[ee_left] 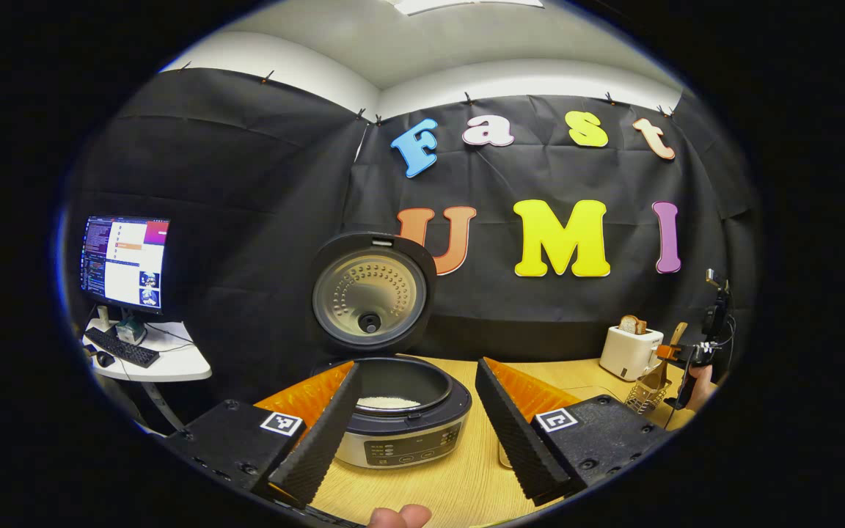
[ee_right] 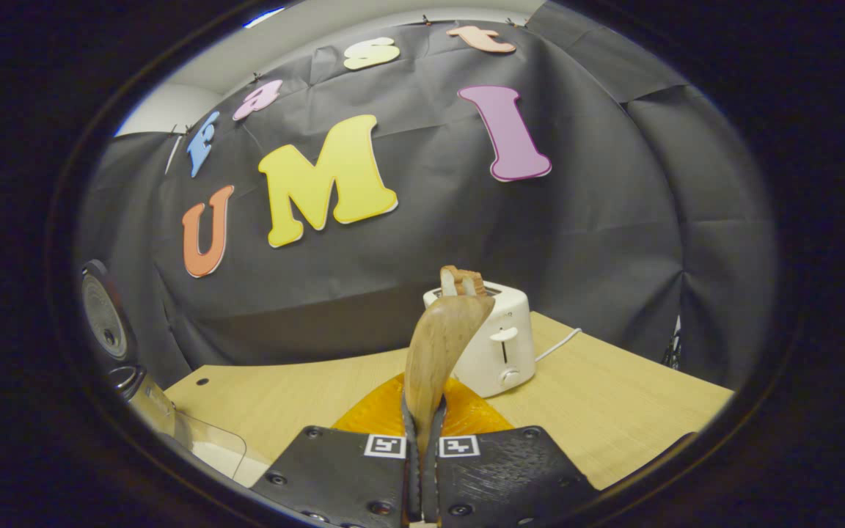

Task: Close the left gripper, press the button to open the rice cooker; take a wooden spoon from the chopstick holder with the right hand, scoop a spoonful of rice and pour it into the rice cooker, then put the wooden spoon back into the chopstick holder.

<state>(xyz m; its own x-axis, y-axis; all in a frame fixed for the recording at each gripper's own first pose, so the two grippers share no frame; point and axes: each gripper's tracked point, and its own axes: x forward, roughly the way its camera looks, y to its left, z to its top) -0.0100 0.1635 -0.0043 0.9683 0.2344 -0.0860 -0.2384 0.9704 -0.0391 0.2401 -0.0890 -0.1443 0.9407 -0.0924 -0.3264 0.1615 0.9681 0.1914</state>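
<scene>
Now our right claw (ee_right: 421, 440) squeezes the spoon (ee_right: 441, 345) up above the desk (ee_right: 613, 411), our left claw (ee_left: 411, 433) is wide open by the open cooker (ee_left: 400, 411), and if we tip the spoon, rice could spill.

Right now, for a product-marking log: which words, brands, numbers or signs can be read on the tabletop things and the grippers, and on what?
No text here can be quoted.
rice cooker, front panel: print too small to read.
toaster: no text visible.
wooden spoon: no text.
left gripper and right gripper: square coded markers, no words.
</scene>
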